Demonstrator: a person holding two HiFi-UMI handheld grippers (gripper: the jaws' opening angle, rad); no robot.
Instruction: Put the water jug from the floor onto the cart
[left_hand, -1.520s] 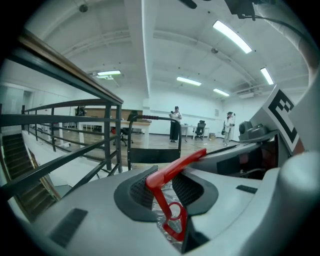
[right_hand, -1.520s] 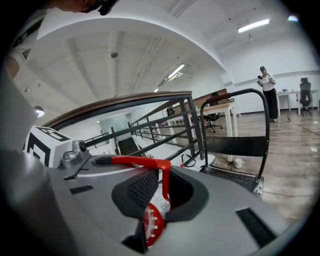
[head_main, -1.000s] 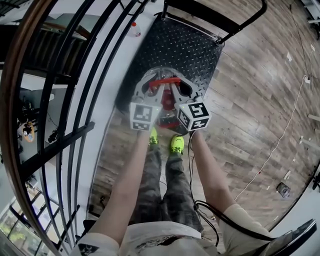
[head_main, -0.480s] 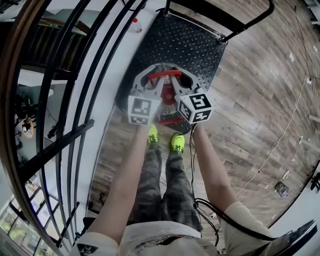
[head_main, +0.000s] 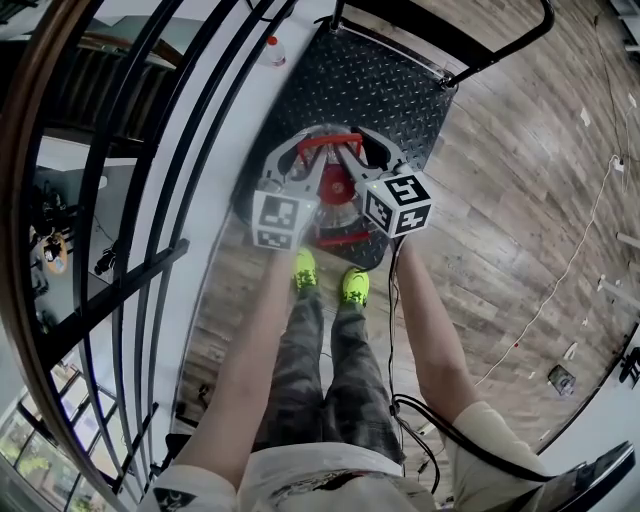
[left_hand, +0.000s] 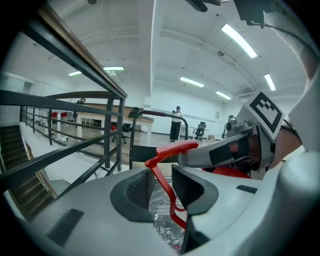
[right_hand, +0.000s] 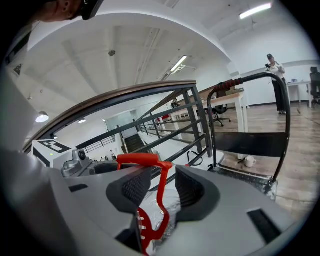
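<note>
The clear water jug (head_main: 330, 205) with a red carry handle (head_main: 326, 143) stands on the near end of the black cart deck (head_main: 375, 85). Both grippers reach in from the near side to the handle. My left gripper (head_main: 306, 165) has the handle's red strap (left_hand: 167, 192) between its pads, with a gap beside it. My right gripper (head_main: 350, 165) is opening; the handle's other strap (right_hand: 161, 192) runs between its pads without being pressed. The handle's top bar (right_hand: 142, 160) shows just above the right jaws. The jug's body is mostly hidden under the grippers.
A dark metal railing (head_main: 130, 200) runs close along the left. The cart's push bar (head_main: 500, 45) rises at its far end. A small bottle (head_main: 270, 52) stands left of the cart, a white mug (right_hand: 249, 161) beside it. A cable (head_main: 560, 290) crosses the wooden floor at right.
Both grippers and the jug have shifted a little farther over the cart deck and slightly lower.
</note>
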